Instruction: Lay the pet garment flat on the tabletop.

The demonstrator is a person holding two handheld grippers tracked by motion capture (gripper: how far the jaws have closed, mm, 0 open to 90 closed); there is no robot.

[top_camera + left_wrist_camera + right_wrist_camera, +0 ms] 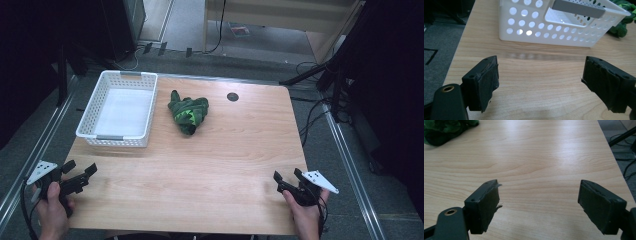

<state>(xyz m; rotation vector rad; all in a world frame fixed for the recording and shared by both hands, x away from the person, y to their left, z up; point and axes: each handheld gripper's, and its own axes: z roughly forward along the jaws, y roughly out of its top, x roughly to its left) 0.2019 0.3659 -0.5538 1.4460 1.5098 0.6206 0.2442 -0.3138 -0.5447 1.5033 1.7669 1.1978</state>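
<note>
A crumpled green cloth point(188, 113) lies on the wooden table point(210, 165), toward the back and just right of a white perforated basket point(121, 108). My left gripper point(80, 172) is held at the table's front left corner, open, nothing between its jaws. In the left gripper view the basket point(554, 25) stands ahead with a bit of the cloth point(621, 27) at its right. My right gripper point(286, 179) is at the front right corner, open and bare. The right gripper view catches the cloth point(444, 130) at its top left.
The basket has grey handles and a bare white floor. A round dark cable hole point(232, 97) sits in the tabletop near the back. Cables and stand legs point(320, 105) crowd the floor right of the table. Metal rails run along both sides.
</note>
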